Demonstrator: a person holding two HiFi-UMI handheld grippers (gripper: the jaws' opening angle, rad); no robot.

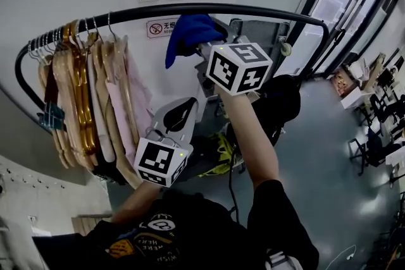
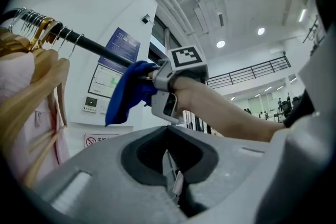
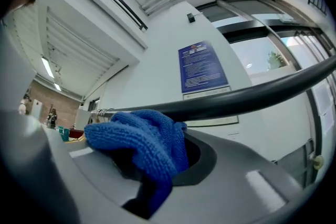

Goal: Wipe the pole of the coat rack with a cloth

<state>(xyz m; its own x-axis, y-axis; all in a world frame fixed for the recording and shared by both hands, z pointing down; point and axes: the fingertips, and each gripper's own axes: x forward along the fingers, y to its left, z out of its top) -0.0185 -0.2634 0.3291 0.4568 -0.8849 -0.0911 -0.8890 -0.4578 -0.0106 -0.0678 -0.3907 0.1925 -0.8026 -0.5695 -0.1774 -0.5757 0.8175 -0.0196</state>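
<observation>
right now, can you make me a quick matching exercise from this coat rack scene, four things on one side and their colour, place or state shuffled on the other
Things
1. cloth
2. left tongs
3. hangers
4. pole

Descriptions
a. bunched at the left end of the rack in the head view
b. shut, with nothing between them
c. black, running across the top and bending down at each end
d. blue, gripped in the right tongs up against the pole

Pairs: 1-d, 2-b, 3-a, 4-c

blue cloth (image 2: 127, 96) against pole (image 2: 98, 48), hangers (image 2: 44, 27) at left
</observation>
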